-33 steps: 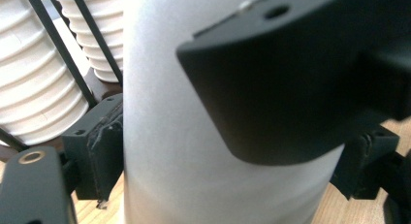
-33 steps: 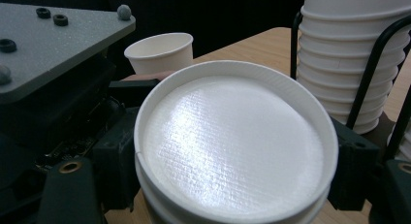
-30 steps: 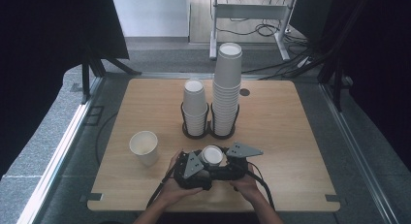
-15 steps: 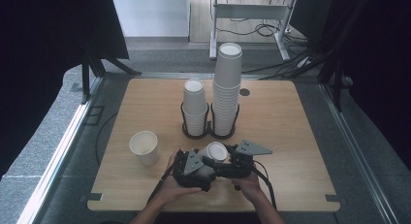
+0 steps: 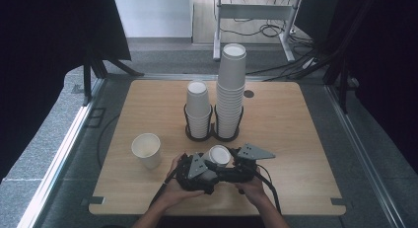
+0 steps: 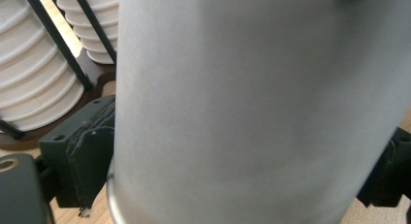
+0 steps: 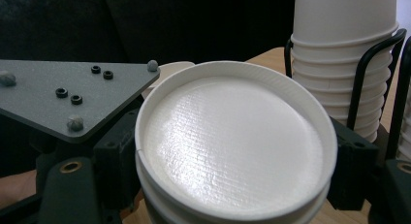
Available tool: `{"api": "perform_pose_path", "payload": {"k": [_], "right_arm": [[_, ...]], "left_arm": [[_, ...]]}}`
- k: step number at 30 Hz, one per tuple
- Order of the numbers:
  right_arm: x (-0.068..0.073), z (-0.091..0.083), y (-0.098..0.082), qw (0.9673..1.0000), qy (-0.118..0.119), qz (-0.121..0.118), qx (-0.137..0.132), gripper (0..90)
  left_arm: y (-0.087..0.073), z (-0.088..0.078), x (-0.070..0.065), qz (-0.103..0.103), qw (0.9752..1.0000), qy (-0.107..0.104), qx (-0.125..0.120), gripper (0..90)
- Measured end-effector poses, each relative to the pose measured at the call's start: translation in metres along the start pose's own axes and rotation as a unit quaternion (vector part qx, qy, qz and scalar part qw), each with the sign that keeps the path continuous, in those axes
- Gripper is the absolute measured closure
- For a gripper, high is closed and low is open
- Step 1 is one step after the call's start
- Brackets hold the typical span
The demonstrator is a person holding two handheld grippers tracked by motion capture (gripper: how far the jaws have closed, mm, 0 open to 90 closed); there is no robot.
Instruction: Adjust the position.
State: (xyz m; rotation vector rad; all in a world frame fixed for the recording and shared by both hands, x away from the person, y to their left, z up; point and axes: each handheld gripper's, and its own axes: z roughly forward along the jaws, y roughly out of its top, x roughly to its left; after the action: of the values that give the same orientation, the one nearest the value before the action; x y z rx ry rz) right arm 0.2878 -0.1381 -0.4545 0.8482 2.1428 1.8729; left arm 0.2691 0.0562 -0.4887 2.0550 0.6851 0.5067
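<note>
A short nest of white paper cups (image 5: 218, 154) is held upside down near the table's front edge, base up (image 7: 232, 136). My right gripper (image 5: 223, 162) is shut on it, with a black jaw pressed to each side of the cups (image 7: 235, 158). My left gripper (image 5: 204, 167) sits close against the cups from the left, its grey plate (image 7: 72, 95) beside them. In the left gripper view the cup wall (image 6: 257, 103) hides my own jaws. The left jaws have just been closing; whether they pinch the cup wall is hidden.
A black wire holder (image 5: 212, 135) mid-table carries a short cup stack (image 5: 198, 109) and a tall one (image 5: 231, 90). A single upright cup (image 5: 146, 150) stands at the front left. The wooden table (image 5: 296, 139) has bare room on its right side.
</note>
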Motion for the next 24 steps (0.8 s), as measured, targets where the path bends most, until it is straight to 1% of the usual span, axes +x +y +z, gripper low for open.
{"api": "perform_pose_path", "payload": {"k": [5,12,13,16,18,19,21,24], "right_arm": [[0.0,-0.001,0.001,1.0,0.002,-0.007,0.001,23.0],[-0.001,-0.001,0.001,1.0,0.003,-0.005,0.006,22.1],[-0.001,-0.002,0.001,0.9999,0.003,-0.007,0.009,19.8],[0.001,-0.001,0.002,0.9998,0.005,-0.012,0.014,15.6],[0.001,-0.001,0.002,0.9998,0.003,-0.011,0.017,13.9],[0.001,-0.001,0.002,0.9998,0.003,-0.011,0.017,13.9],[0.001,-0.001,0.002,0.9998,0.001,-0.008,0.019,13.3],[-0.001,-0.002,0.002,0.9998,-0.001,-0.006,0.018,13.3]], "left_arm": [[0.001,-0.001,-0.001,0.015,0.9998,0.009,-0.001,8.0],[0.001,-0.001,-0.001,0.022,0.9997,0.013,0.0,8.7],[0.001,-0.001,-0.001,0.023,0.9996,0.015,-0.002,8.8],[0.001,-0.002,0.001,0.022,0.9995,0.021,-0.005,8.9],[0.001,-0.003,0.003,0.017,0.9995,0.027,-0.008,8.9],[0.001,-0.003,0.003,0.017,0.9995,0.027,-0.008,8.9],[0.001,-0.006,0.007,0.012,0.9992,0.034,-0.014,9.0],[0.001,-0.008,0.009,0.012,0.9989,0.042,-0.017,9.0]]}}
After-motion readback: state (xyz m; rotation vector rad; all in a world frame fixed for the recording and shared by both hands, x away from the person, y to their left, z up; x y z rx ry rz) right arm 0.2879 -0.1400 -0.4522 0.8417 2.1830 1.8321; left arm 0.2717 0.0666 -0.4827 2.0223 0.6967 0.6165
